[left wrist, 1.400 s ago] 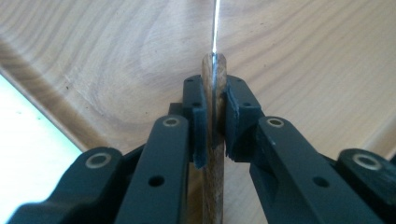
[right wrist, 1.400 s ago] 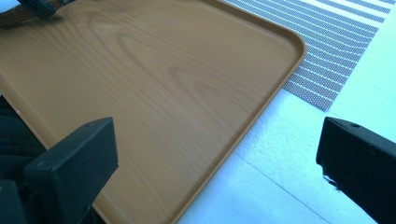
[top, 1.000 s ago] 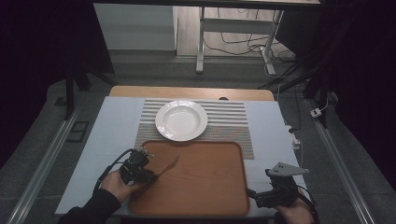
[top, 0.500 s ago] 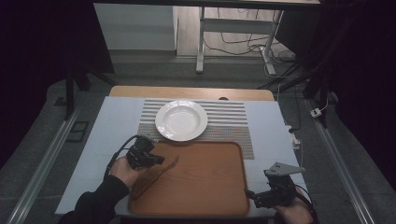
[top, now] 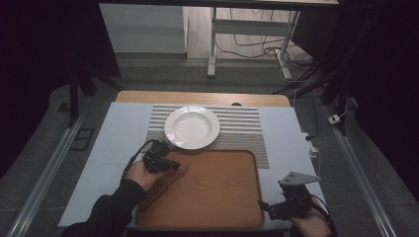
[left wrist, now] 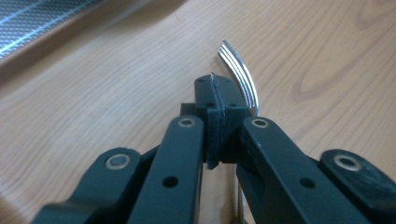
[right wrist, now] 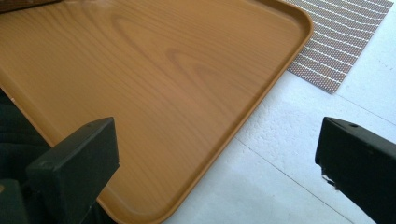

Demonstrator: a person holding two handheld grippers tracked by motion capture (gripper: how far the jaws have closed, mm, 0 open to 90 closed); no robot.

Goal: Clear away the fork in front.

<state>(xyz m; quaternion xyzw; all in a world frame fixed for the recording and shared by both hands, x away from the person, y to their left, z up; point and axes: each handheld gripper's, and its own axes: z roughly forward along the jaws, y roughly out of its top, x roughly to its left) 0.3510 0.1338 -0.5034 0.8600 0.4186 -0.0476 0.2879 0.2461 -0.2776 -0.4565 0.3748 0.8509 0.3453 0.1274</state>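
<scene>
1 fork (left wrist: pixel 240 79), stiff, light and slippery steel, sits clamped near its neck in the left tool (left wrist: pixel 215 100) over the tray (top: pixel 217 192); right tool (right wrist: pixel 215 154) gapes wide, holding nothing.

My own left fingers (left wrist: pixel 212 112) cover most of the fork (left wrist: pixel 240 77): in the left gripper view its tines curve out above them, while the neck and handle stay behind my linkage, apart from a thin sliver at the bottom edge. From above the fork is too small to make out. In the right gripper view the tray (right wrist: pixel 154 70) runs off the top and left edges, and my right fingers (right wrist: pixel 74 158) are cut by the frame.
</scene>
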